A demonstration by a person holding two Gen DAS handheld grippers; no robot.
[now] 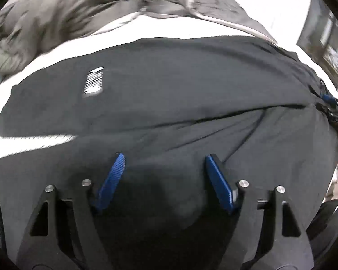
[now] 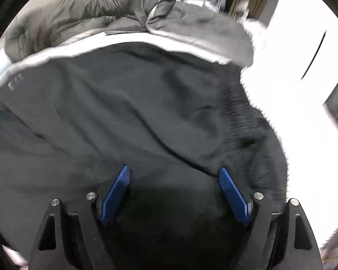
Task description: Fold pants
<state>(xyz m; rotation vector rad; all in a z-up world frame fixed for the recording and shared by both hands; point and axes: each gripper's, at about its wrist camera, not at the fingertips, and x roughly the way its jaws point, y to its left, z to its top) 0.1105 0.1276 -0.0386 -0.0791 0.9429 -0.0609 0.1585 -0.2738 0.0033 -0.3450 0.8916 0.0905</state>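
black pants (image 1: pixel 169 94) spread over the white worktop (image 1: pixel 164 28) near its front edge – left gripper (image 1: pixel 165 160) and right gripper (image 2: pixel 175 172) both gaping, nothing pinched – soft, limp, light cloth, probably best taken at hem or waistband edge.

Grey jacket (image 2: pixel 83 15) on white surface (image 2: pixel 293 90)

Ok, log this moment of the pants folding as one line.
stage: reaching for fold | black pants: spread on white surface | left gripper: open over fabric | right gripper: open over fabric | grey jacket: behind pants
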